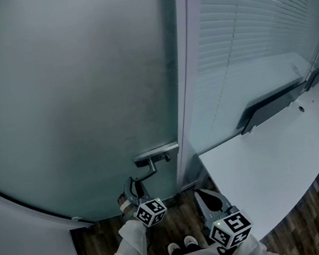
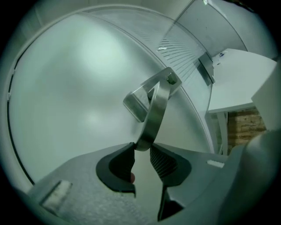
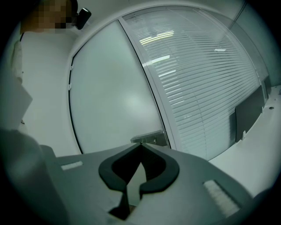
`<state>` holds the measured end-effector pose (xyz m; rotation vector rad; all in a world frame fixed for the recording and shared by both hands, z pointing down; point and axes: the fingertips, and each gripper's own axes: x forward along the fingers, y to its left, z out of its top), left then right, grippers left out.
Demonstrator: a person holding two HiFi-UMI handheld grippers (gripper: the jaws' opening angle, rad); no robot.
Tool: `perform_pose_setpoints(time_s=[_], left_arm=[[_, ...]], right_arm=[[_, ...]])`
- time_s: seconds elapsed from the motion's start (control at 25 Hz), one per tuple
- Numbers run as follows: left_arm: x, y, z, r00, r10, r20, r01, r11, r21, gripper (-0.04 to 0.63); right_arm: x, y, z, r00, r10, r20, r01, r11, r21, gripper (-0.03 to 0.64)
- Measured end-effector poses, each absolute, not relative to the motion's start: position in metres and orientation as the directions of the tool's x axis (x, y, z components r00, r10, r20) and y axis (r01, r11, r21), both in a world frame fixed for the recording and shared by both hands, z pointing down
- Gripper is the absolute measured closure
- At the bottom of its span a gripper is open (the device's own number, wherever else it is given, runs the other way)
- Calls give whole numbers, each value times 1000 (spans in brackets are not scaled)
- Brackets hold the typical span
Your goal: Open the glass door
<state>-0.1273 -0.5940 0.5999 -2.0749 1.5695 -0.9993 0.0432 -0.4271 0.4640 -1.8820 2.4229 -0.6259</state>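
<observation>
Door: frosted glass door (image 1: 70, 96) is seen filling the left of the head view, its right edge set against a white frame (image 1: 185, 90).
Handle: metal door handle (image 1: 152, 155) is mounted low on the door, just beside the frame.
Left gripper: left gripper (image 2: 142, 148) is clamped on the free end of the door handle; the lever is pinched between the jaw tips.
Right gripper: right gripper (image 3: 140, 144) is held back from the door with its jaw tips pressed together and nothing between them.
Head view alone: both grippers are shown together, the left at the door handle, the right lower and nearer the frame; a wooden floor (image 1: 106, 246), a pair of shoes (image 1: 183, 245) and a white desk (image 1: 262, 167) are seen only here in full.
Left gripper view alone: the contact itself is shown, with the lever running from its mount down into the jaws and a ribbed pad (image 2: 163, 161) laid against it.
Right gripper view alone: slatted blinds (image 3: 197, 74) behind the glass panel right of the frame are shown widely, and the door handle is seen small, just above the closed jaws.
</observation>
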Motion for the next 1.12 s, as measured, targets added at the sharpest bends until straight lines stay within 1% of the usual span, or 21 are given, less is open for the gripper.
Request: perform_pose_setpoints(time_s=[0.24, 0.48, 0.84, 1.12], left_arm=[[-133, -560, 602, 134, -936, 326, -641, -332, -692, 492], [-137, -528, 607, 127, -931, 343, -564, -353, -747, 494], [-151, -497, 573, 85, -955, 284, -484, -289, -826, 486], [-155, -483, 563, 41, -960, 277, -437, -266, -859, 483]], right_arm=[[46, -416, 471, -269, -936, 229, -926, 185, -330, 612], [41, -407, 477, -301, -931, 208, -908, 213, -361, 612], [44, -396, 480, -319, -922, 221, -913, 236, -332, 612], [60, -383, 480, -302, -925, 229, -925, 226, -306, 612]])
